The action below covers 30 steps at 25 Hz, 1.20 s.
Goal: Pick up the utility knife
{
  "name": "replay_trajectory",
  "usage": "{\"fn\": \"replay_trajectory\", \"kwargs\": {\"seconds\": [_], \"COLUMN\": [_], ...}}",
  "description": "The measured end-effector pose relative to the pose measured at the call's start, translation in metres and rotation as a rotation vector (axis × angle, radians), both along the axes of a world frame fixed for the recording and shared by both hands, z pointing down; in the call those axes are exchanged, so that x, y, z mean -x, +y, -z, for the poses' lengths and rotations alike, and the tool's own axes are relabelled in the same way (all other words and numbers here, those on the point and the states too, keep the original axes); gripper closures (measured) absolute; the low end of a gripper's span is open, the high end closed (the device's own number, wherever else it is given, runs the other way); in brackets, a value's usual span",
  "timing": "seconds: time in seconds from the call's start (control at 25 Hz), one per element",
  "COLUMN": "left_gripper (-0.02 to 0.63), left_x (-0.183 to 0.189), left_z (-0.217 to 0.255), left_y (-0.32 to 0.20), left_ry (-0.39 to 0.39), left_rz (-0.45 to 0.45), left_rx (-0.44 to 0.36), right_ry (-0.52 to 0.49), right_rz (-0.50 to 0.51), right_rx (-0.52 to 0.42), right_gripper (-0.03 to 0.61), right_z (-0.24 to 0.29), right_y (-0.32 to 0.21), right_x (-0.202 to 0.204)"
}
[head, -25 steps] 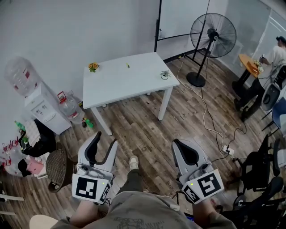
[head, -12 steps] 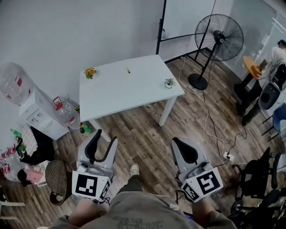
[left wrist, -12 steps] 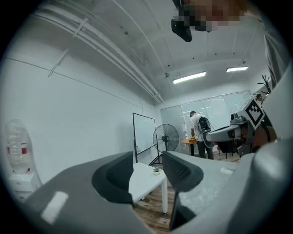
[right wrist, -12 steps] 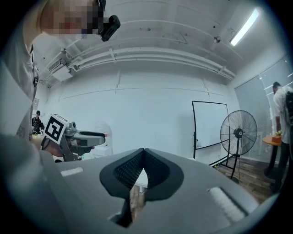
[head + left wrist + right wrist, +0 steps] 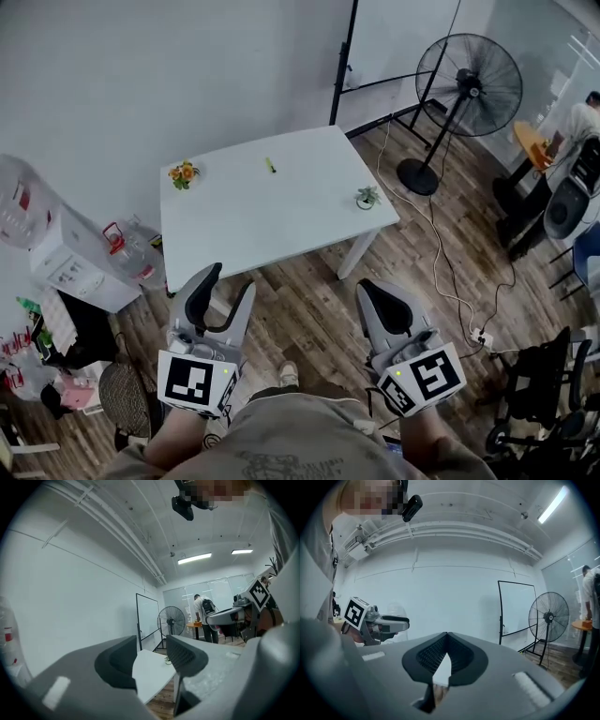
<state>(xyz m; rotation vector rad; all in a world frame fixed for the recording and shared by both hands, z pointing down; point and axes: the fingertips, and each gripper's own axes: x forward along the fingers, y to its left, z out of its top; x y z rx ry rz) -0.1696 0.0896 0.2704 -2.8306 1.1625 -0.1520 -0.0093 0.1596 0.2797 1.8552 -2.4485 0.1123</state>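
Note:
The utility knife (image 5: 270, 165) is a small yellow-green sliver lying near the far edge of the white table (image 5: 272, 225) in the head view. Both grippers hang low in front of me, short of the table's near edge. My left gripper (image 5: 228, 281) is open with nothing between its fingers; in the left gripper view the left gripper (image 5: 152, 656) frames the table top (image 5: 152, 674) through its gap. My right gripper (image 5: 367, 285) is shut and empty; in its own view the right gripper (image 5: 446, 641) has its tips pressed together. Neither gripper view shows the knife clearly.
An orange flower bunch (image 5: 182, 173) and a small potted plant (image 5: 367, 197) also stand on the table. Around it are a pedestal fan (image 5: 467, 80), a whiteboard stand (image 5: 352, 56), a water dispenser (image 5: 66, 267), a floor cable (image 5: 441, 272), office chairs (image 5: 544, 366) and a person (image 5: 586, 117) at the far right.
The table has drawn nearer and lower in the head view as I stepped towards it. Both grippers keep their poses, the left open and the right shut.

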Motion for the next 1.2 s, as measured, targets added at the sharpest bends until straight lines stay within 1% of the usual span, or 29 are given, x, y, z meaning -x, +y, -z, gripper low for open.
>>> {"fn": "replay_trajectory", "kwargs": {"seconds": [0.16, 0.28, 0.52, 0.72, 0.92, 1.2], "left_gripper": [0.42, 0.42, 0.42, 0.42, 0.42, 0.42], "left_x": [-0.002, -0.002, -0.016, -0.039, -0.065, -0.104], "left_z": [-0.001, -0.004, -0.016, -0.024, -0.026, -0.022], "left_y": [-0.028, -0.048, -0.083, -0.119, -0.167, -0.241], "left_ry": [0.02, 0.021, 0.0, -0.014, -0.037, -0.048], "left_rz": [-0.003, 0.005, 0.014, 0.034, 0.087, 0.199], "left_rx": [0.004, 0.009, 0.014, 0.015, 0.024, 0.038], "right_ry": [-0.009, -0.006, -0.013, -0.021, -0.029, -0.024], "right_rz": [-0.003, 0.003, 0.006, 0.032, 0.085, 0.198], "right_rx": [0.019, 0.029, 0.035, 0.037, 0.051, 0.074], "right_gripper": [0.549, 0.549, 0.549, 0.549, 0.549, 0.549], "right_z": [-0.005, -0.011, -0.024, -0.033, -0.038, -0.038], "right_y": [-0.028, -0.047, -0.088, -0.13, -0.187, -0.276], "right_x": [0.0, 0.0, -0.019, -0.041, -0.07, -0.114]}}
